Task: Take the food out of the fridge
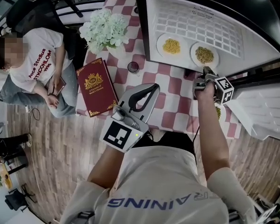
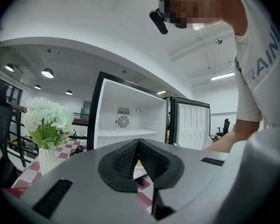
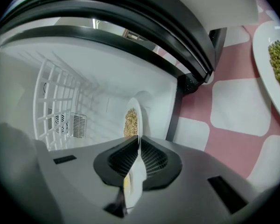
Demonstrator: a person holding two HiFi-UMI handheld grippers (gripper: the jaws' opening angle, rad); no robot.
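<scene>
The left tool, nearest, is held clenched and empty before the fridge. The right tool is clamped on the rim of a food plate lying inside the fridge, near its opening.

White short-sleeved T-shirt with blue lettering; grey left tool and right tool carry marker cubes.

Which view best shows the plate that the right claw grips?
Head view: the whole plate, round, grain on it, lies in the fridge with the right claw at its near rim. Right gripper view shows it edge-on, rim pinched between the pads. Left gripper view shows the open fridge, no plate clearly.
</scene>
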